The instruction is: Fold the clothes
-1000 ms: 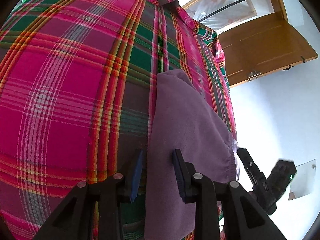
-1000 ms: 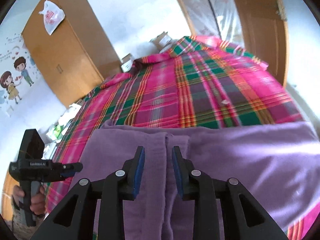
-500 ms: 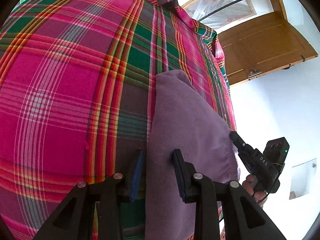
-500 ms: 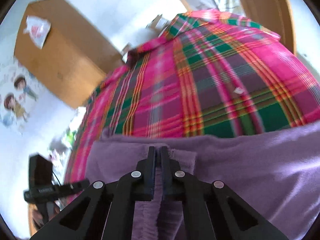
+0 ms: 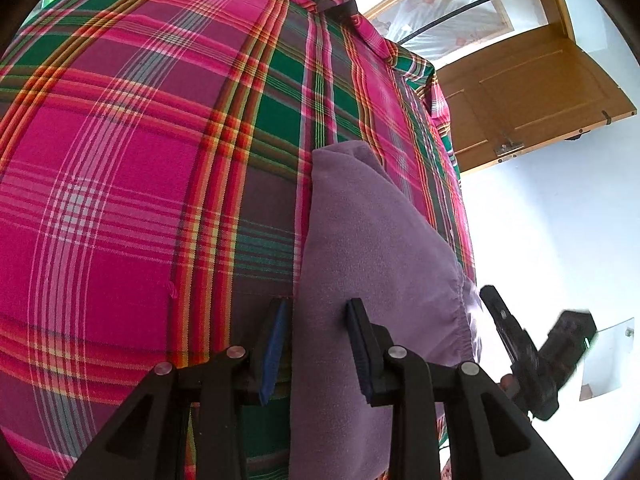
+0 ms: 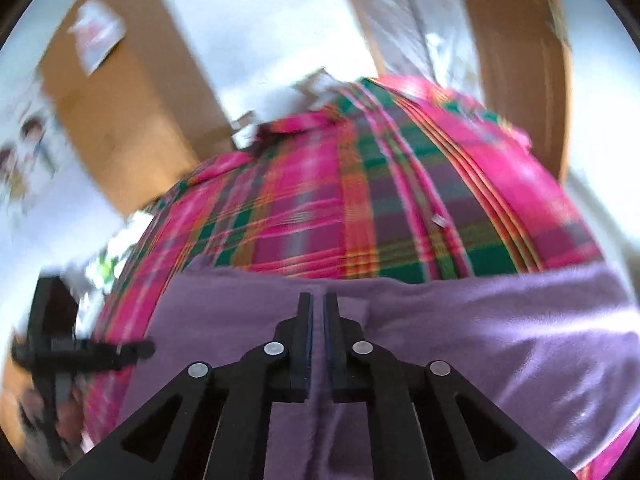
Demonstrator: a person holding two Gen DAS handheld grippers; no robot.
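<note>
One purple garment (image 5: 372, 248) lies flat on the plaid cover (image 5: 120, 184), its long axis running across our right view and straight away from us in the left view. We judge its gathered end sits at our right side. Our right gripper (image 6: 316, 312) is pinched on a fold of that cloth near its edge. Our left gripper (image 5: 316, 344) is spread wide, one finger on either side of the garment's left edge, gripping nothing. Both tools sit at the near edge, the right one already holding.
</note>
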